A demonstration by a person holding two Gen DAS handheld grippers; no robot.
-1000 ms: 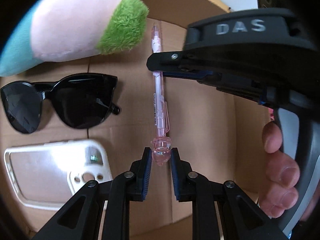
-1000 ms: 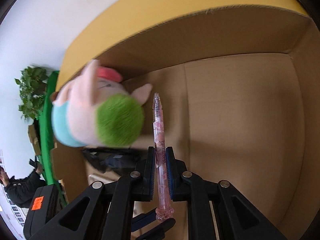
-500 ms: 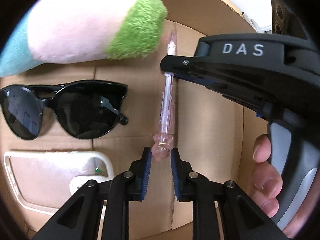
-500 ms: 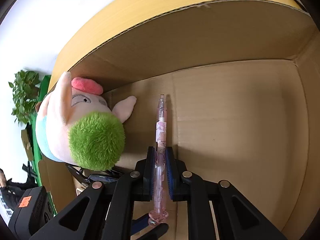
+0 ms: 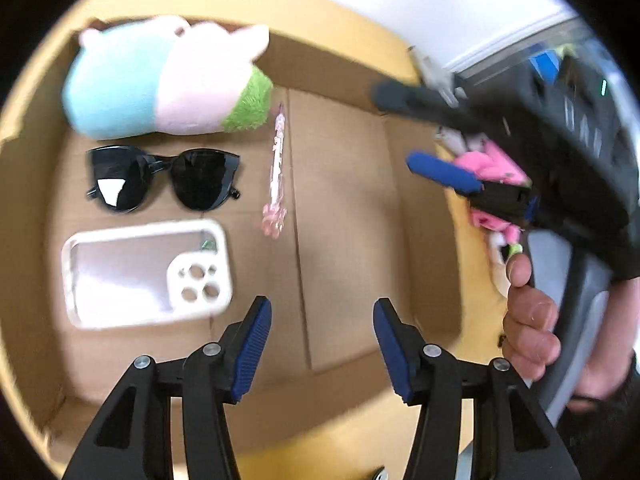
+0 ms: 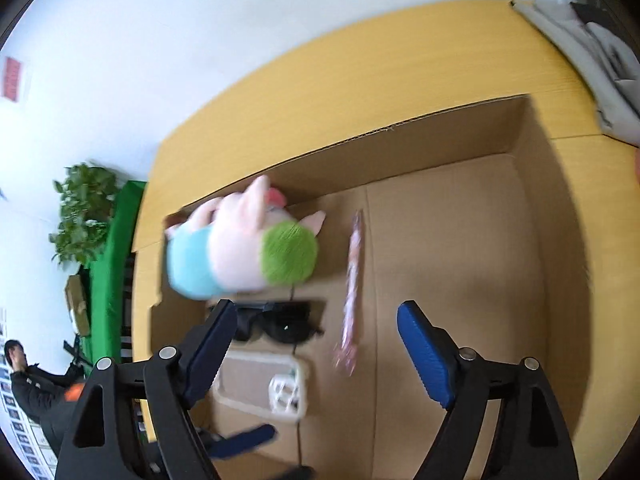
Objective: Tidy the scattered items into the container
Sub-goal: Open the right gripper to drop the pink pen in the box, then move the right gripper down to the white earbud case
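Observation:
The cardboard box (image 5: 348, 208) (image 6: 460, 264) holds a pink pen (image 5: 276, 172) (image 6: 350, 296) lying flat on its floor, black sunglasses (image 5: 164, 178) (image 6: 276, 324), a white phone case (image 5: 148, 270) (image 6: 264, 384) and a pink, green and blue plush toy (image 5: 168, 84) (image 6: 240, 252). My left gripper (image 5: 322, 340) is open and empty above the box's near side. My right gripper (image 6: 316, 344) is open and empty, raised above the box; it shows at the right in the left wrist view (image 5: 432, 136).
The box sits on a yellow wooden table (image 6: 360, 80). A pink plush item (image 5: 496, 184) lies on the table right of the box, behind the right gripper. Grey cloth (image 6: 592, 48) lies at the far right. A plant (image 6: 84, 208) stands beyond the table.
Both grippers have opened and let go of the pink pen, which now lies on the box floor. Both have pulled back and up from the box.

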